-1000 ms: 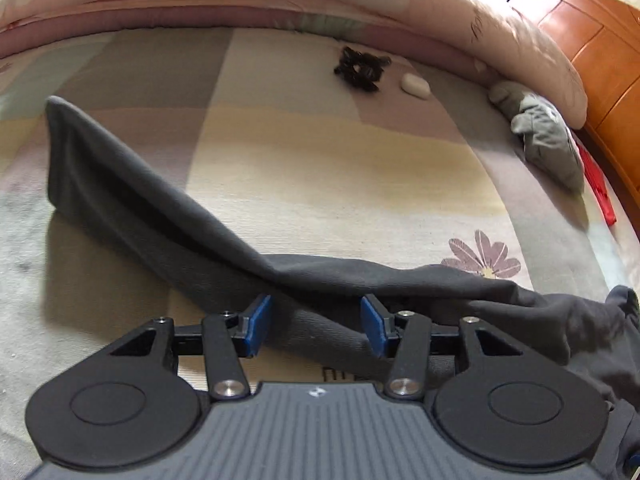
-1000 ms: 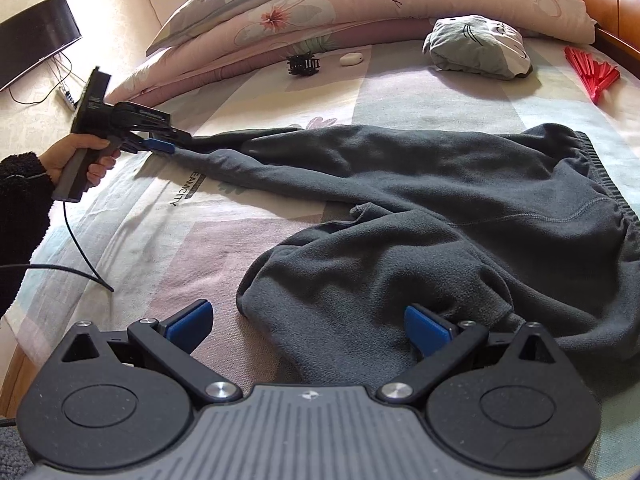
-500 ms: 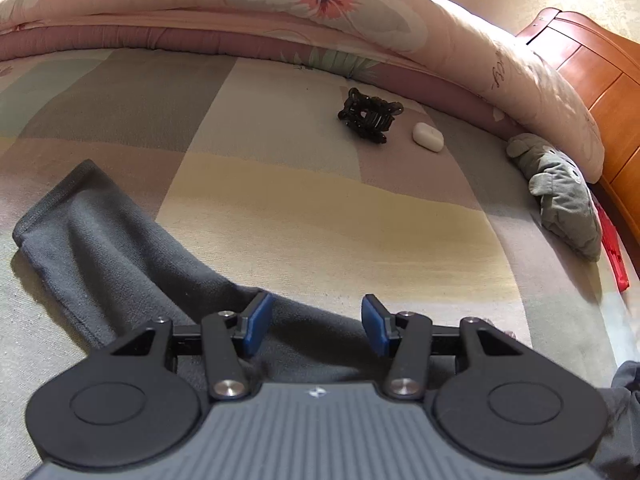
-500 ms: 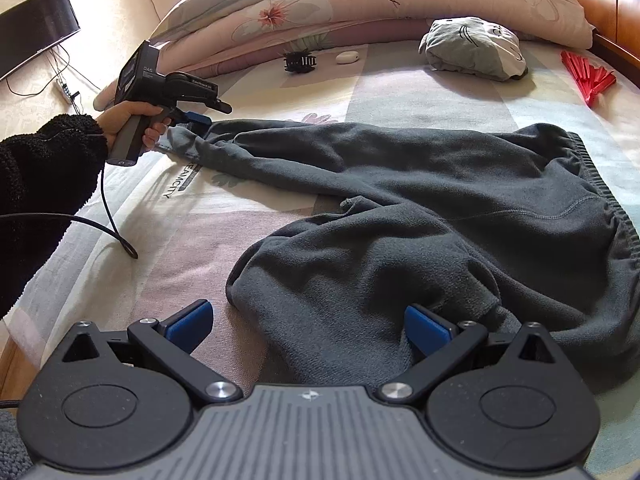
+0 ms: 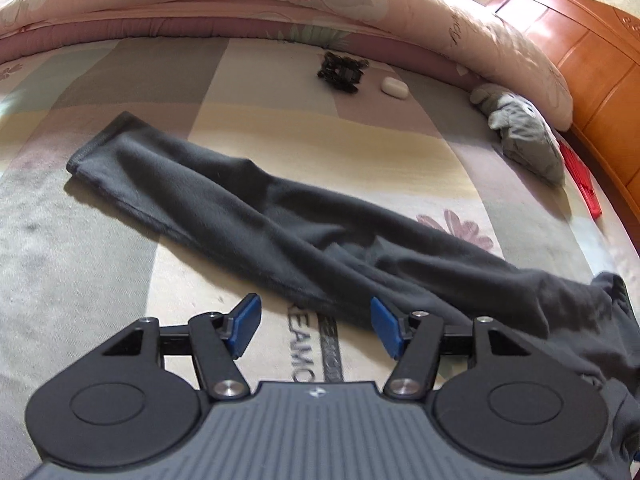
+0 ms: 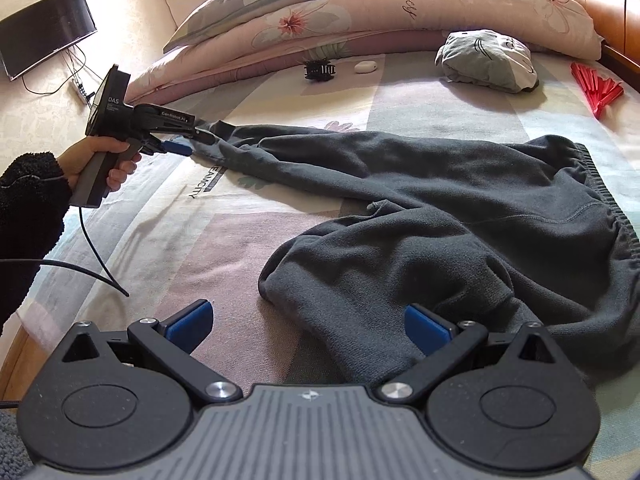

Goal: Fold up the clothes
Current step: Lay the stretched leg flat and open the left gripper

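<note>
1. Left wrist view: your left tongs (image 5: pixel 316 326) have just been opening, and the blue pads stand apart over the bed sheet (image 5: pixel 120 280) with nothing between them.
2. One leg of the dark grey trousers (image 5: pixel 248 216) lies flat and stretched across the bed, its cuff at the far left, clear of your pads.
3. Lower right, that cloth runs off under the tongs' body, so you can't see where the leg joins the rest.
4. Printed lettering on the sheet peeks out between the pads, half covered and unreadable.
5. Right wrist view: your right tongs (image 6: pixel 308 322) gape wide, nothing gripped. The right pad sits against the bunched nearer leg; whether it touches is hard to say.
6. The trousers' waistband curves along the right edge, partly cut off by the frame.
7. Your left hand (image 6: pixel 102 160) grips the other tool's handle at the far leg, and the sleeve is cropped at the left border.
8. By the pillows (image 6: pixel 400 12): a black hair clip (image 6: pixel 319 70), a small white case (image 6: pixel 366 67), a grey plush (image 6: pixel 488 60) and a red fan (image 6: pixel 596 88).
</note>
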### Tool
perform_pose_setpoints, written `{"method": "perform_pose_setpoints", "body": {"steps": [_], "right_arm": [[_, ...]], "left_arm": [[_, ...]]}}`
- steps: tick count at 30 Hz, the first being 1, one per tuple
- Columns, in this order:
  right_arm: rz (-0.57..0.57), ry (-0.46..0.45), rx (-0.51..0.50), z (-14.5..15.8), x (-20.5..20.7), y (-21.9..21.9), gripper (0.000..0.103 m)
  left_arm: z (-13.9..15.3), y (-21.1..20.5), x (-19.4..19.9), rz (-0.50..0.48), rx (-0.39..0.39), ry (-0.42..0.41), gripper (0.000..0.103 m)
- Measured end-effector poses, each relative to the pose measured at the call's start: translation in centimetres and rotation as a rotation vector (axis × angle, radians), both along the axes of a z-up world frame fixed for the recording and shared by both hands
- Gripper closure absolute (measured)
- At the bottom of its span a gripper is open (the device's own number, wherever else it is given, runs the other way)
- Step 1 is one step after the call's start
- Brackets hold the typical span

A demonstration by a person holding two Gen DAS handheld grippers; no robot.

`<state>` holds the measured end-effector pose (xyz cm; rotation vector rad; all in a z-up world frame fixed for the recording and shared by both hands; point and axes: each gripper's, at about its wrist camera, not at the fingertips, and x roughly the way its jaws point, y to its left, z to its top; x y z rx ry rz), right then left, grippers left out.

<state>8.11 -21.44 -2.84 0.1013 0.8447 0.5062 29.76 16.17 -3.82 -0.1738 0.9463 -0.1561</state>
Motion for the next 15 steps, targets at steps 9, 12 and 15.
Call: {"method": "perform_pose_setpoints", "body": {"steps": [9, 12, 15], "right_arm": [[-0.044, -0.003, -0.046, 0.1, -2.7, -1.6, 0.0], [-0.051, -0.006, -0.069, -0.2, -3.9, -2.3, 0.0], [-0.058, -0.007, -0.088, -0.7, -5.0, -2.9, 0.0]], "left_arm": [[-0.4, -8.1, -9.3, -0.218, 0.083, -0.005, 0.033], [-0.2, -10.6, -12.7, -0.272, 0.116, -0.04, 0.03], [-0.1, -13.0, -15.9, -0.314, 0.15, -0.079, 0.022]]}}
